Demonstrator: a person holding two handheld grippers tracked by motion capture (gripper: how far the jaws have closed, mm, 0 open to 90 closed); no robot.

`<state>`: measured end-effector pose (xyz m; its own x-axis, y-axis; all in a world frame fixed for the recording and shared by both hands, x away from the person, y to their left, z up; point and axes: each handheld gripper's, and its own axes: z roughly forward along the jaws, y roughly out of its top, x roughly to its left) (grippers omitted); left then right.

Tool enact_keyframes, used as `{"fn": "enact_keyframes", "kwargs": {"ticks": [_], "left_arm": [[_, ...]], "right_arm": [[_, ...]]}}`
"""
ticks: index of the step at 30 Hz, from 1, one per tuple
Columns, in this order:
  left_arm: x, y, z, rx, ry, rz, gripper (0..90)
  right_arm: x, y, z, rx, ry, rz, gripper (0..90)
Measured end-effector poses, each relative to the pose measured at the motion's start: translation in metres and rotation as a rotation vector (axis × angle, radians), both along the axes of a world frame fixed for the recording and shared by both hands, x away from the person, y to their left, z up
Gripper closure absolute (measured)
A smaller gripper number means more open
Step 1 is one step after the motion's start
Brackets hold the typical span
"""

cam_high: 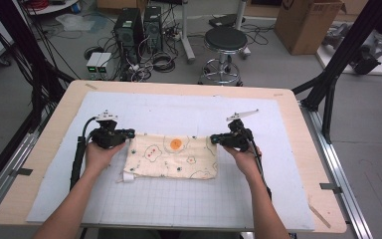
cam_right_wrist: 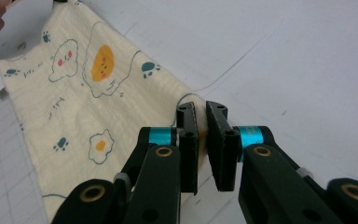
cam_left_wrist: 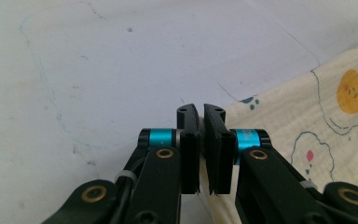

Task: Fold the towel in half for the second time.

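Note:
A cream cloth (cam_high: 171,157) printed with fried eggs and paw marks lies folded flat on the white gridded mat (cam_high: 179,112). My left gripper (cam_high: 131,134) is at the cloth's far left corner and my right gripper (cam_high: 213,139) at its far right corner. In the left gripper view the jaws of the left gripper (cam_left_wrist: 201,112) stand almost together on the edge of the cloth (cam_left_wrist: 317,121). In the right gripper view the right gripper (cam_right_wrist: 201,109) pinches the corner of the cloth (cam_right_wrist: 84,107), with fabric showing in the narrow slit.
The mat covers most of a wooden table (cam_high: 301,134). On the floor behind the table are a black stool (cam_high: 225,47), computer towers (cam_high: 129,30), tangled cables and a cardboard box (cam_high: 306,22). Black frame posts stand at both sides.

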<state>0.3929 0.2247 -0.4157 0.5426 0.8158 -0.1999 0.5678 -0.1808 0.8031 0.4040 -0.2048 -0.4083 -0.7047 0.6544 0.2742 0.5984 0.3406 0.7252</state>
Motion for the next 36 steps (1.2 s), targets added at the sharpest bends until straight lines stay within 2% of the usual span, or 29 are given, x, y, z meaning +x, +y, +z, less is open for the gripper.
{"fn": "enact_keyframes", "kwargs": {"ticks": [5, 8, 11, 13, 17, 23, 36], "left_arm": [[0.009, -0.001, 0.001, -0.007, 0.009, 0.038, 84.6], [0.013, -0.003, 0.001, -0.042, 0.010, 0.048, 84.7], [0.014, -0.003, -0.002, -0.024, 0.018, 0.037, 84.7], [0.013, -0.003, -0.003, -0.023, 0.020, 0.033, 84.7], [0.013, -0.004, -0.002, -0.014, 0.008, 0.039, 84.5], [0.012, -0.003, -0.003, -0.001, 0.018, 0.027, 84.6], [0.005, -0.001, -0.002, 0.006, -0.002, 0.009, 84.7]], "right_arm": [[0.016, 0.000, 0.000, 0.004, 0.018, -0.030, 83.7], [0.022, -0.001, 0.000, 0.002, 0.026, -0.055, 83.7], [0.023, -0.003, -0.001, 0.010, 0.029, -0.061, 83.7], [0.022, -0.003, -0.003, 0.022, 0.045, -0.065, 83.7], [0.022, -0.003, -0.003, 0.027, 0.041, -0.062, 83.7], [0.022, -0.002, -0.004, 0.037, 0.056, -0.061, 83.7], [0.017, -0.003, 0.001, 0.051, 0.041, -0.035, 83.7]]}}
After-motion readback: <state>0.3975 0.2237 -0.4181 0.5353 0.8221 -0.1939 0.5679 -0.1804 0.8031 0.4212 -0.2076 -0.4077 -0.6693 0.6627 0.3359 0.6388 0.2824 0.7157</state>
